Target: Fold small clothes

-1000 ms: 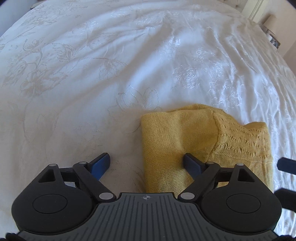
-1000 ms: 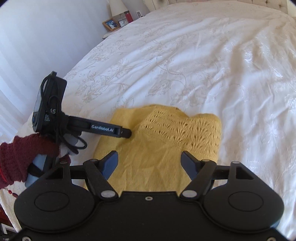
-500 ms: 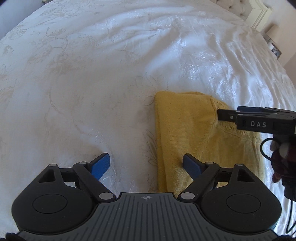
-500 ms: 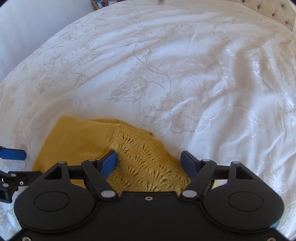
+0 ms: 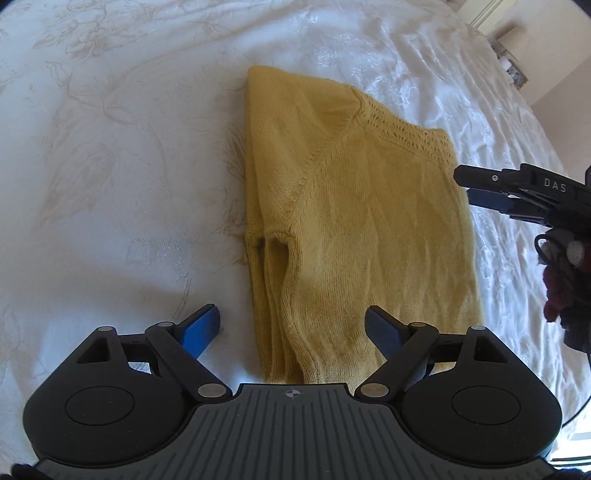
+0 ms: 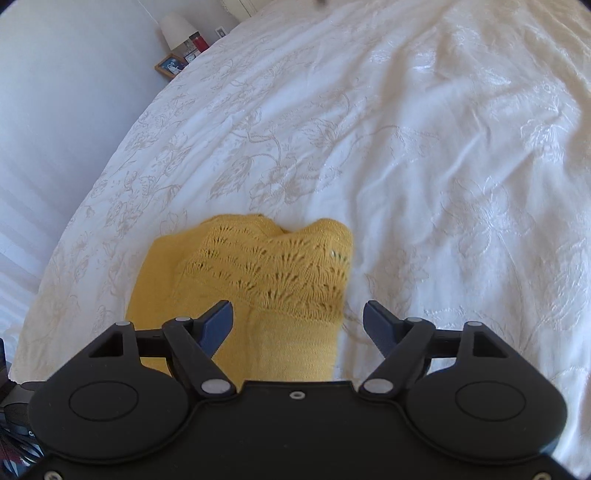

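Yellow knit sweater (image 5: 354, 221) lies part-folded on the white bedspread (image 5: 110, 147), both tools empty.

Soft, light and limp, it would likely sag unless pinched at a doubled hem or corner. Left gripper (image 5: 291, 326) and right gripper (image 6: 297, 321) hang spread wide over its near edges. Bedspread is wrinkled and yielding; a lamp (image 6: 177, 29), perhaps on a nightstand, stands beyond.

Since a second ago we've pulled the left gripper (image 5: 291, 325) back so the whole folded yellow sweater (image 5: 354, 221) shows, while the right gripper (image 6: 299, 319) swung off its top to the lacy right edge.
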Available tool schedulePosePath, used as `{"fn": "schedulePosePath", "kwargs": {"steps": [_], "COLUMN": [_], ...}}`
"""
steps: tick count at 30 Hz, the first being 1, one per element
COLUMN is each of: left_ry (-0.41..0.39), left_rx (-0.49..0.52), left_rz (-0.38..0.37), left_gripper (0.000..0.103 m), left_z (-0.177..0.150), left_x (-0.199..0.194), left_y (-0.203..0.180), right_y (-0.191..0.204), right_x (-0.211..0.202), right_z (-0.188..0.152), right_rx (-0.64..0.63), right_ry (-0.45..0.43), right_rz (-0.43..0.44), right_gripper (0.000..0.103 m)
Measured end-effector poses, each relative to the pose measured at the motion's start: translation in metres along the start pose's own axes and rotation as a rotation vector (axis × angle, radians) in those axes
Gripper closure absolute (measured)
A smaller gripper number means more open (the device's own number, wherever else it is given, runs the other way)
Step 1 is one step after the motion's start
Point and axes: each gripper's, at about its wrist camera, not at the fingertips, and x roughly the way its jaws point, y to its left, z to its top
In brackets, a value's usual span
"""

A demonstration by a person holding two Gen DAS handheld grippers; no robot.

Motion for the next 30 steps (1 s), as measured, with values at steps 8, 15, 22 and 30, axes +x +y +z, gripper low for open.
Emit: {"fn": "schedulePosePath", "kwargs": {"steps": [8, 15, 22, 30], "left_ry": [-0.004, -0.018, -0.010, 0.017], "left_rx": [-0.053, 0.003, 0.028, -0.010], "left_rz": [-0.096, -0.167, -0.216, -0.246], "left_gripper": [0.014, 0.003, 0.002, 0.052], "left_z": [0.019, 0.038, 0.036, 0.015], "left_x": [0.028, 0.045, 0.042, 0.032], "left_y": [0.001, -0.015, -0.017, -0.004], "right_y": [-0.014, -0.012, -0.006, -0.017], "right_x": [0.041, 0.068, 0.070, 0.056], "right_z": [0.006, 0.023, 0.024, 0.015], "right_rx": [0.111, 0.188, 0.139, 0.147], "right_ry": [0.066, 0.069, 0.077, 0.095], "right_rz": [0.130, 0.250, 0.264, 0.229], "right_gripper": [0.020, 0.011, 0.004, 0.036]}}
